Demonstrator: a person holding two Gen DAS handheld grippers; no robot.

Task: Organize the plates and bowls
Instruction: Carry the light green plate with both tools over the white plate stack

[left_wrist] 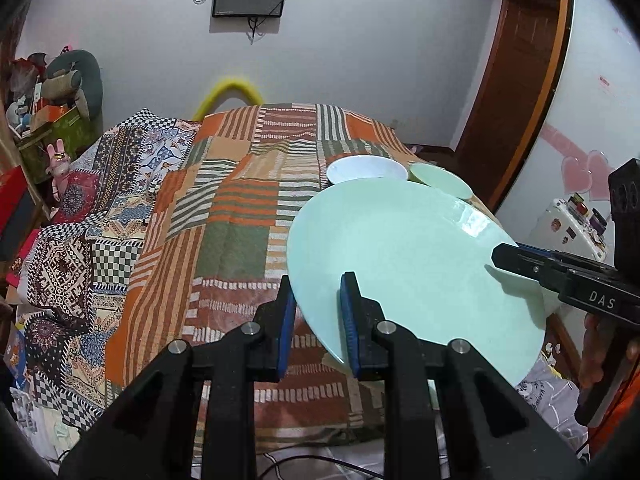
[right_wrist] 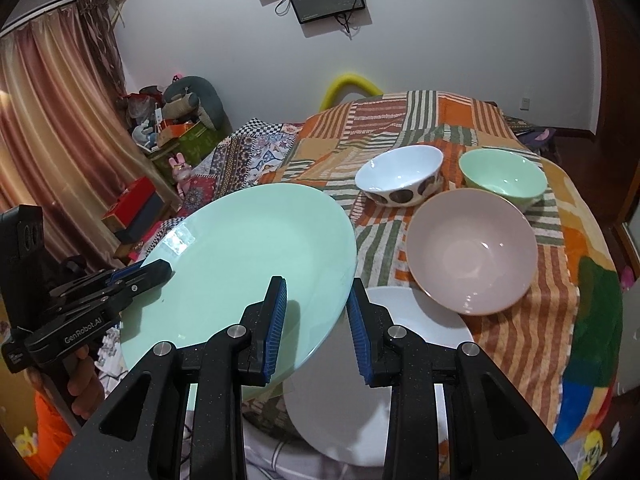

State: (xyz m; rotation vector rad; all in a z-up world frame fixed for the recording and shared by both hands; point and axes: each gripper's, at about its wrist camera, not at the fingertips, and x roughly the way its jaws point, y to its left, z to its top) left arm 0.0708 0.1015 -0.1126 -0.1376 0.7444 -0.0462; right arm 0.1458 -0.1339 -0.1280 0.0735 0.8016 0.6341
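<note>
Gripping mint plate [right_wrist: 240,264] w/ both hand-held grippers, L [left_wrist: 318,312] + R [right_wrist: 318,316], above table.

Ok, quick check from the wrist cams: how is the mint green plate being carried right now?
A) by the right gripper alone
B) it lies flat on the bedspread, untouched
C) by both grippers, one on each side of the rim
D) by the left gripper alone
C: the left gripper and right gripper each clamp an opposite edge of the green plate, which is tilted and lifted off the patchwork bedspread.

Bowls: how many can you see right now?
3, all on the patchwork cloth: white spotted bowl at the back, green bowl to its right, pink bowl nearer, in front. The held plate might hide others.
</note>
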